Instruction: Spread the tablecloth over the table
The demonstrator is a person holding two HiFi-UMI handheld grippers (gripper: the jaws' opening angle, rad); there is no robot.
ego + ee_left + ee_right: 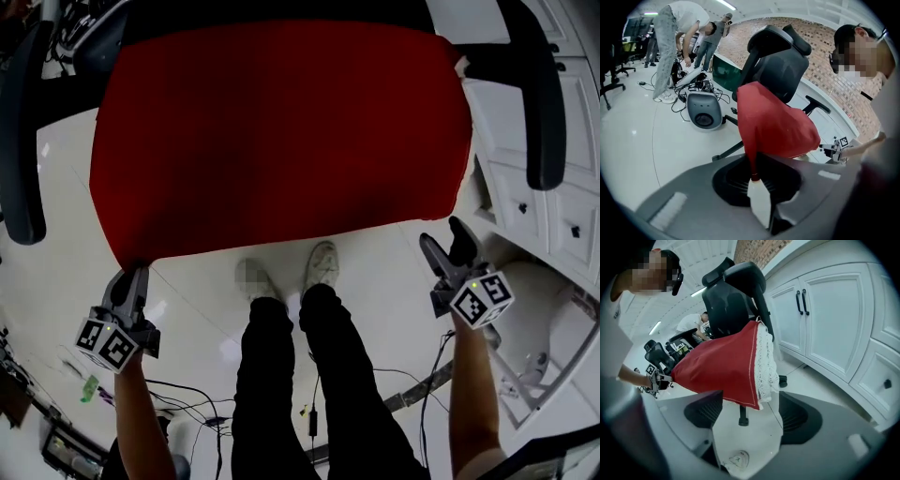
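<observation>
A red tablecloth (281, 131) lies spread over the seat of a black office chair, between its armrests. Its near-left corner is pinched in my left gripper (136, 272), which is shut on it. In the left gripper view the cloth (773, 122) runs down into the closed jaws of that gripper (753, 178). My right gripper (445, 239) stands open just off the cloth's near-right corner. In the right gripper view that corner of the cloth (722, 366), with its white lace edge (766, 362), hangs free above the gap of the open gripper (745, 413), touching neither jaw.
Black armrests (19, 141) (544, 103) flank the cloth, and the chair back (778, 61) rises behind it. White cabinets (553, 216) stand close on the right. My legs and shoes (281, 375) are below, with cables on the floor. People (675, 47) bend over gear beyond.
</observation>
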